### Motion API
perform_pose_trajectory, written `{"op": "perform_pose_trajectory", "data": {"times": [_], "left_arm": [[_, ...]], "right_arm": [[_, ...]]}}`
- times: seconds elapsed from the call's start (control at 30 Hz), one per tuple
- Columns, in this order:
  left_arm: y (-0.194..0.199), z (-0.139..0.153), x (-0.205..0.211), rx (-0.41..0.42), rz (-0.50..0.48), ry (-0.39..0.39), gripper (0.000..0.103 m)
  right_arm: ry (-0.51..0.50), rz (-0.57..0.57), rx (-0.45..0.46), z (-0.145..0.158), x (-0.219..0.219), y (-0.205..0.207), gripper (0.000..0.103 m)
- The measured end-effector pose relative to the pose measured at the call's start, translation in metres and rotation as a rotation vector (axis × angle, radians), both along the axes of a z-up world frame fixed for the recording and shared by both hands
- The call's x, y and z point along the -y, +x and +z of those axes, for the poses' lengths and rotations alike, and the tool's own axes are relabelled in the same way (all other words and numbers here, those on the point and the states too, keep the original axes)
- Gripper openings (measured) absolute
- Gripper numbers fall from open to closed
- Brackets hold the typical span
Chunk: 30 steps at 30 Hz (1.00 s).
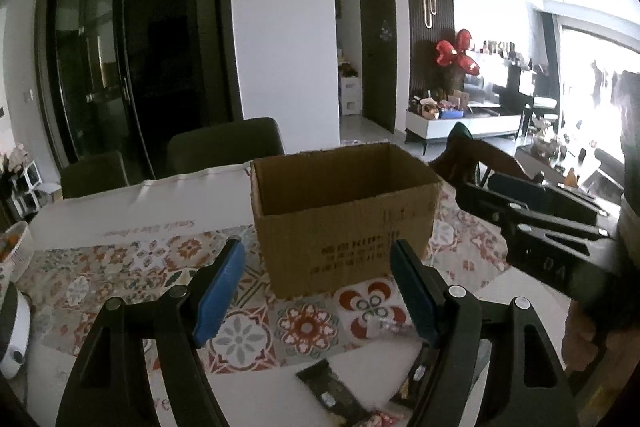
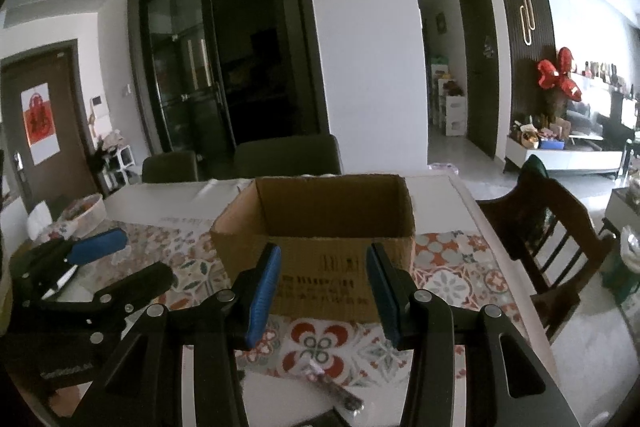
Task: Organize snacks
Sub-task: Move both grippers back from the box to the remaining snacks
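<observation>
**Empty claws, empty box, snacks right at the edge of view: a few ways this goes sideways**

Both grippers are held up over the table, aimed at the box, and neither one is carrying anything. The left gripper has its jaws spread wide with only tablecloth showing between the blue pads. The right gripper sits at a narrower gap, also with nothing in it. As far as I can see into the box, it's bare.

The snacks are down at the near edge of the table: a dark packet lies flat below the left gripper, a small clear wrapper sits on the patterned cloth in front of the box, and something else dark is half hidden behind the left gripper's right finger. The right view catches a packet too, low in frame.

What I'd worry about:

- The packets lie flat and thin, so the pads could skate over the top or pinch the cloth instead.
- They're low and close, so any reach starts half blind.
- The two grippers are near each other and could bump if both go for the same pile.
- The box is light cardboard, so a nudge at the rim could shove it along the cloth.
</observation>
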<state>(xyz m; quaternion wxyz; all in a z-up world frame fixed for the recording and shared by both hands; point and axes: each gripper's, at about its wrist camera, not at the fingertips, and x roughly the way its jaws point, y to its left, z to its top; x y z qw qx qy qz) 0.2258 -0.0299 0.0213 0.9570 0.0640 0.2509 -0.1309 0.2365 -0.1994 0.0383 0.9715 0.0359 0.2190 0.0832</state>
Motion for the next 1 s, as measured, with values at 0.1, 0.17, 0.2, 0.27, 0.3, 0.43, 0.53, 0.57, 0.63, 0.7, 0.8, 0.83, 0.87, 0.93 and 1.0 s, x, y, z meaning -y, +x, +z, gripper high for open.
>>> {"op": "perform_pose_trajectory", "data": {"times": [0.1,0.17,0.2,0.27,0.3,0.43,0.53,0.57,0.63,0.7,0.8,0.83,0.87,0.93,1.0], "left_arm": [[-0.007,-0.006,-0.002,-0.01,0.014,0.007,0.074],[-0.011,-0.012,-0.003,-0.027,0.023,0.006,0.074],[-0.011,-0.016,-0.003,-0.045,0.025,0.009,0.074],[-0.011,-0.023,-0.003,-0.072,0.035,0.012,0.074],[-0.011,-0.028,-0.004,-0.101,0.044,0.008,0.074],[-0.01,-0.046,-0.003,-0.178,0.068,0.023,0.074],[-0.006,-0.06,-0.004,-0.26,0.089,0.009,0.074],[-0.007,-0.064,-0.003,-0.276,0.092,0.004,0.074],[-0.006,-0.071,-0.001,-0.317,0.106,-0.001,0.074],[-0.007,-0.079,0.0,-0.35,0.114,-0.007,0.074],[-0.006,-0.089,0.003,-0.386,0.128,-0.002,0.073],[-0.005,-0.094,0.004,-0.398,0.134,0.005,0.073],[-0.004,-0.097,0.003,-0.408,0.139,0.01,0.073],[-0.002,-0.105,0.005,-0.435,0.145,0.009,0.073],[0.002,-0.113,0.005,-0.468,0.156,0.004,0.073]], "right_arm": [[-0.009,0.005,-0.013,-0.006,0.0,-0.006,0.045],[-0.013,0.011,-0.03,-0.012,0.0,-0.007,0.045],[-0.017,0.014,-0.038,-0.015,0.0,-0.007,0.045],[-0.03,0.021,-0.057,-0.022,-0.001,-0.007,0.045],[-0.035,0.024,-0.069,-0.026,-0.001,-0.007,0.045],[-0.042,0.051,-0.136,-0.044,-0.001,-0.002,0.045],[-0.059,0.081,-0.188,-0.059,-0.001,0.001,0.045],[-0.064,0.087,-0.2,-0.061,-0.002,0.003,0.045],[-0.08,0.117,-0.247,-0.071,-0.002,0.007,0.045],[-0.09,0.148,-0.293,-0.08,-0.004,0.011,0.045],[-0.106,0.184,-0.359,-0.09,-0.005,0.017,0.045],[-0.113,0.194,-0.378,-0.095,-0.006,0.017,0.045],[-0.126,0.211,-0.402,-0.1,-0.007,0.019,0.045],[-0.16,0.233,-0.433,-0.108,-0.009,0.021,0.045],[-0.187,0.248,-0.457,-0.113,-0.01,0.023,0.045]]}}
